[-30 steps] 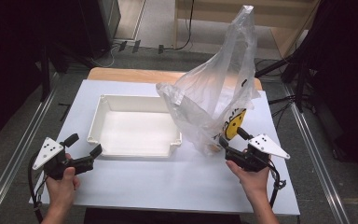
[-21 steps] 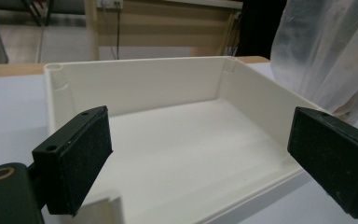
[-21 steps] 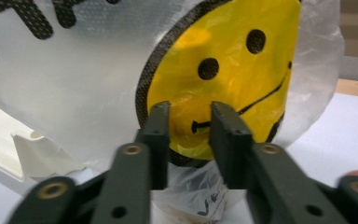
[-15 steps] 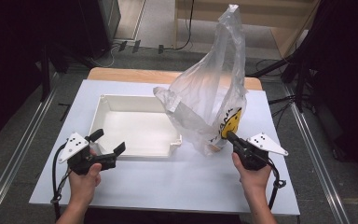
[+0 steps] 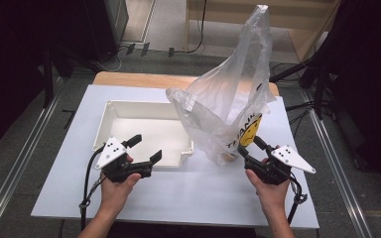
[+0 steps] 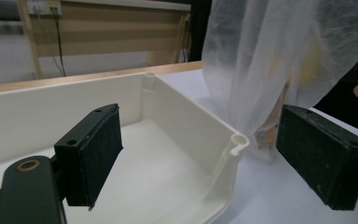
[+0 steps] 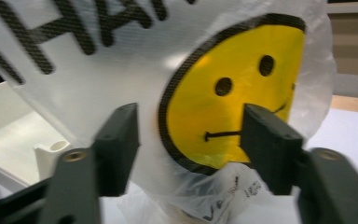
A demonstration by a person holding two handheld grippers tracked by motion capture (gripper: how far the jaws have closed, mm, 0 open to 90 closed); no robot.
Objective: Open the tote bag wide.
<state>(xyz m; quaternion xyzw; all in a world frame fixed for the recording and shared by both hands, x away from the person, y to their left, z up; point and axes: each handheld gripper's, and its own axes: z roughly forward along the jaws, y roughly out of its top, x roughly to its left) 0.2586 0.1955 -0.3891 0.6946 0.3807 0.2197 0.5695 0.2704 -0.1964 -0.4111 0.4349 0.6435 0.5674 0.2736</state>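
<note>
- The thin, see-through plastic bag with the yellow smiley face and black lettering stands puffed up on the right half of the white table, its lower edge just right of the tray, its twisted top reaching up high.
- Something small and orange-brown sits inside the bag's bottom; what it is, I cannot tell.
- Right gripper is nosed right up to the bag's near lower corner. In the right gripper view the jaws have just been opening and now stand released, with the smiley print bulging between them, pads not pinching.
- Left gripper hovers over the near rim of the shallow white rectangular plastic tray; its jaws have just been narrowing a little but remain released, nothing in them, tray corner and bag showing beyond.
- Judgement: a fresh grip on the bag looks to be the step. Best to gather a fold of film before clenching, not just the smooth bulge.
- The left should take the far-left flap to open the mouth, keeping clear of the tray wall.
</note>
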